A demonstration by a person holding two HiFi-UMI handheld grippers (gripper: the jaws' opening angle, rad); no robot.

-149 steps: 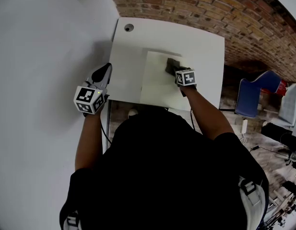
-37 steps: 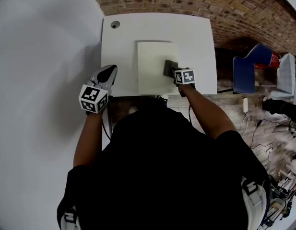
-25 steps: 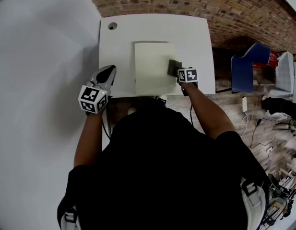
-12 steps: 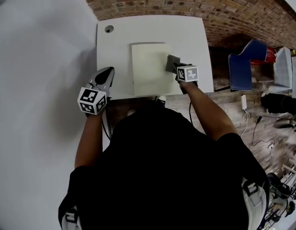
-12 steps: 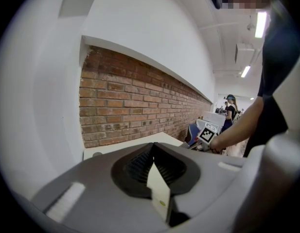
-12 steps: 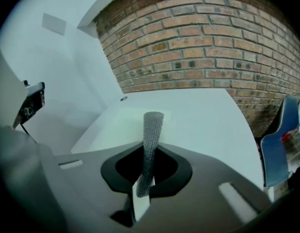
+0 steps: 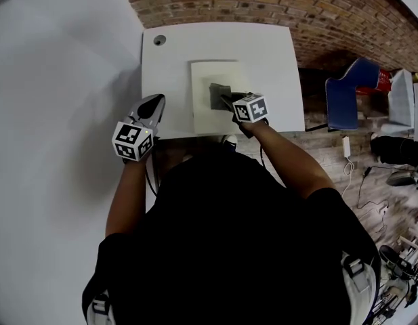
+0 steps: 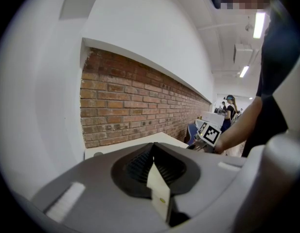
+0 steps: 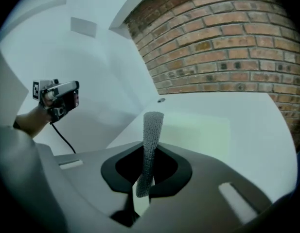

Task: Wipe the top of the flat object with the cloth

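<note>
Nearest, left gripper (image 7: 152,107) hangs at the table's (image 7: 276,53) near-left corner, jaws together on nothing, idle. Right gripper (image 7: 224,99) pinches the grey cloth (image 7: 216,92) tight, approx. mid flat object (image 7: 202,73), so the wipe is prob. partway, w/ the far strip likely left. The object lies inside the table edges w/ bare room round it; brick wall (image 7: 263,5) beyond.

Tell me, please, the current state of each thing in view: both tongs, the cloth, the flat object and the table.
left tongs: shut, empty, held by the table's left front corner, clear of the flat object.
right tongs: shut on the cloth.
cloth: pinched at one end, over the flat object's middle.
flat object: lying flat on the table.
table: upright, carrying the flat object.
</note>
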